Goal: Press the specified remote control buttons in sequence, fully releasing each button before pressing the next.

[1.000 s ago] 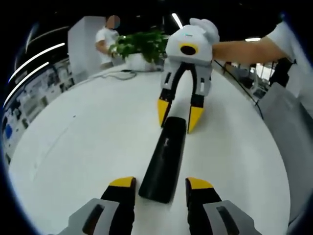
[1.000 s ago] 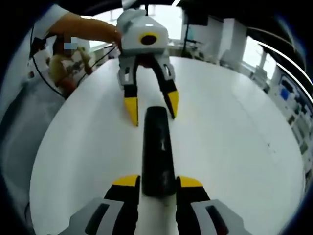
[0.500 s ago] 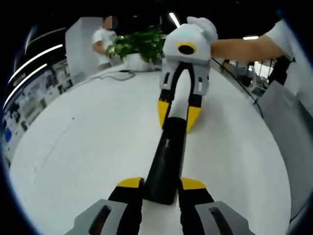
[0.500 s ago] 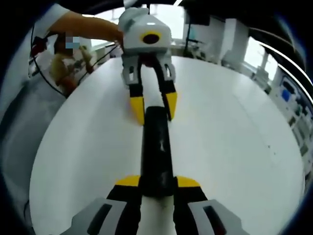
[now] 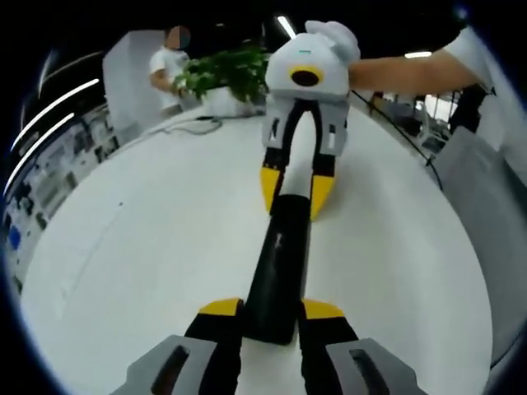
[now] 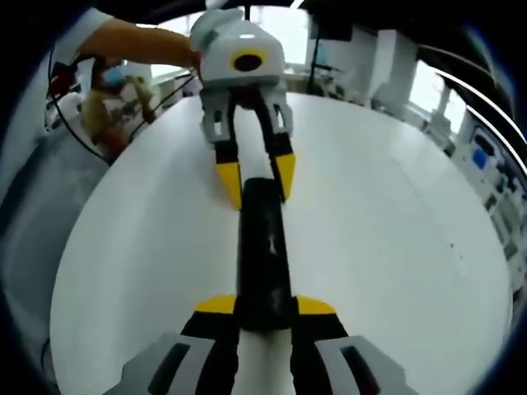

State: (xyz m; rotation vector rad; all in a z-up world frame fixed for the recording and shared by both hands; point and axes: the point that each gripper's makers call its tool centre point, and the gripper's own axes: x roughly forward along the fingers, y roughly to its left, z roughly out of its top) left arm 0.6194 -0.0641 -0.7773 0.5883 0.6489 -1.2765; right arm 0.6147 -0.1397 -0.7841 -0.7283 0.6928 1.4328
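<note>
One black remote [image 5: 280, 263], lying on a white round table [image 5: 148, 247] (office room, one potted plant [image 5: 226, 74] behind), clamped endwise by left gripper [image 5: 272, 309] and right gripper [image 6: 263, 306].

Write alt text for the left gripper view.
A black remote control lies on a round white table, clamped at its near end by the left hand-held gripper and at its far end by the right hand-held gripper. A potted plant stands behind.

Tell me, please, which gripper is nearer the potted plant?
Right. The right gripper clamps the remote control's end toward the potted plant; the left gripper clamps the opposite end.
</note>
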